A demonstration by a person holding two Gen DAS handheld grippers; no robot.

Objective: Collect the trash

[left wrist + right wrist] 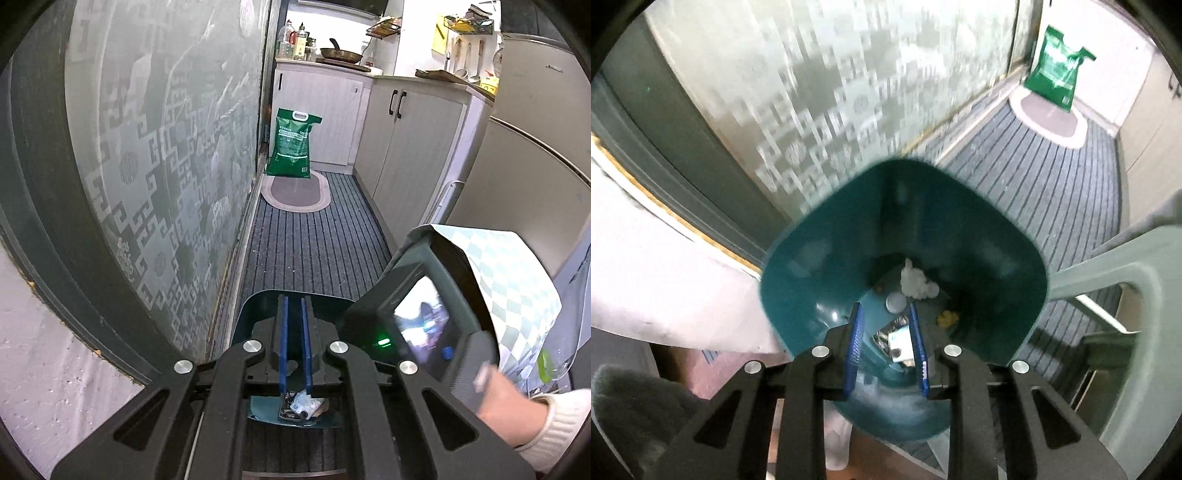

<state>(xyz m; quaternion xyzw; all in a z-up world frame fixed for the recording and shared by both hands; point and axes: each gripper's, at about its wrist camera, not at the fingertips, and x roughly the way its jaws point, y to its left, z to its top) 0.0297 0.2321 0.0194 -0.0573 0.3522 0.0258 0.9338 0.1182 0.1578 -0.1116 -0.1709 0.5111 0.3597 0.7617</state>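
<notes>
Trash bin (827, 236), teal, is standing on the striped floor mat (1052, 177) beside the frosted glass door (812, 92), holding crumpled tissue (916, 282), a white cap (895, 302) and wrappers. Left gripper (294, 306) is clamping the bin's rim, jaws nearly closed. Right gripper (886, 317) is hanging over the bin mouth, jaws parted and gripping nothing.

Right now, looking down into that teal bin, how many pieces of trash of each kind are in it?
Inside the teal bin:
Crumpled white tissue: 1
White round lid: 1
Yellow scrap: 1
Silvery wrapper: 1
White-and-blue packet: 1
Total: 5
</notes>
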